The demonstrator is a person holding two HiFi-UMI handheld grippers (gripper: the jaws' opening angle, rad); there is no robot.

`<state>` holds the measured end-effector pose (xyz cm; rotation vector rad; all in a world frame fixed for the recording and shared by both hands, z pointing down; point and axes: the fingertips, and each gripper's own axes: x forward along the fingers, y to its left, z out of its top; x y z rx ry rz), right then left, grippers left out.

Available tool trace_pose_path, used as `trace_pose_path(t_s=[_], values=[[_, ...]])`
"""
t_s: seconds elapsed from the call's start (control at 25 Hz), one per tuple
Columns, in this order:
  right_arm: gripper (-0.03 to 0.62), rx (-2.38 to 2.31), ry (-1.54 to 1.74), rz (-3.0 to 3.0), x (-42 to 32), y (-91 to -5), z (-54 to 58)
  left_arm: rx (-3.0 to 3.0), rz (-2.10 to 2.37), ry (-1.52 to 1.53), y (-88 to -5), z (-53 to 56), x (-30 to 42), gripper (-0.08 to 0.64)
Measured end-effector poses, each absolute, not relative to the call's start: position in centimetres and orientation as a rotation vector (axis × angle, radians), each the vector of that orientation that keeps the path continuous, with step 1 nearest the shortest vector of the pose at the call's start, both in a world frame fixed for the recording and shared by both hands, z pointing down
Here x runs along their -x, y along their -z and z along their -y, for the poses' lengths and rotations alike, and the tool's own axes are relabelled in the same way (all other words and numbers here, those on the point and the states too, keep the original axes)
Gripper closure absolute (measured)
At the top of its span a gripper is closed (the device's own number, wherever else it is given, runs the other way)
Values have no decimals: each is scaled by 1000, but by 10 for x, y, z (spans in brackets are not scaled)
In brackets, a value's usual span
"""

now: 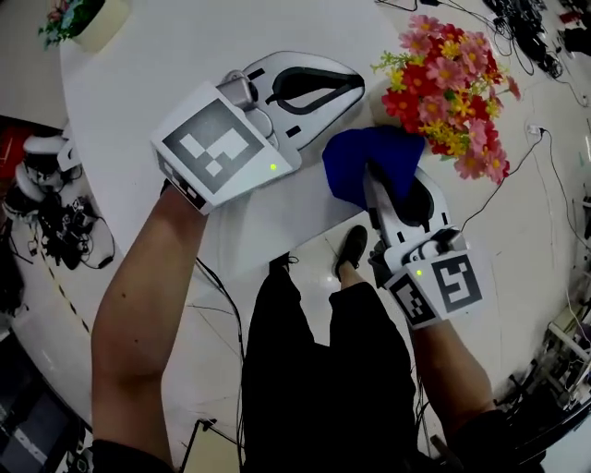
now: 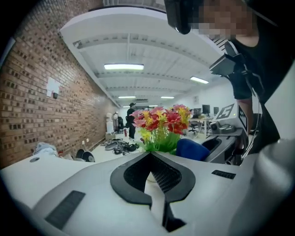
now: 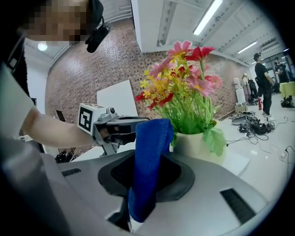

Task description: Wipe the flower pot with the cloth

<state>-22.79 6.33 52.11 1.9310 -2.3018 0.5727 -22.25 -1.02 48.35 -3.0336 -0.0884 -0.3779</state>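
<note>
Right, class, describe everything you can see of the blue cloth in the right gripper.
The blue cloth is a soft, towel-like fabric of plain deep blue, bunched and folded. The right gripper is shut on it, so it stands up out of the jaws and billows over their tips. It is held over the white table near its edge, close beside the cream flower pot; whether it touches the pot cannot be told.

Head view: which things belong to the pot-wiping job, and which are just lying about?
Job:
blue cloth, clamped in the right gripper
flower pot
left gripper, empty

Lying about:
second flower pot at the table's far edge
cables on the floor
</note>
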Motion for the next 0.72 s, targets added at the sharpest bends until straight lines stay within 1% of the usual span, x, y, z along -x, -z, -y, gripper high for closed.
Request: trace_pose_path(t_s=[0.12, 0.28, 0.52, 0.72], values=[[512, -2018, -574, 2249, 227, -533, -57, 3032, 208, 315, -492, 13, 213, 560], [512, -2134, -630, 2190, 229, -539, -54, 3003, 391, 341, -502, 10, 200, 560], [512, -2228, -686, 2162, 231, -536, -60, 2955, 534, 259, -492, 10, 174, 559], [512, -2231, -732, 2126, 228, -542, -64, 2990, 615, 235, -488, 8, 168, 560]])
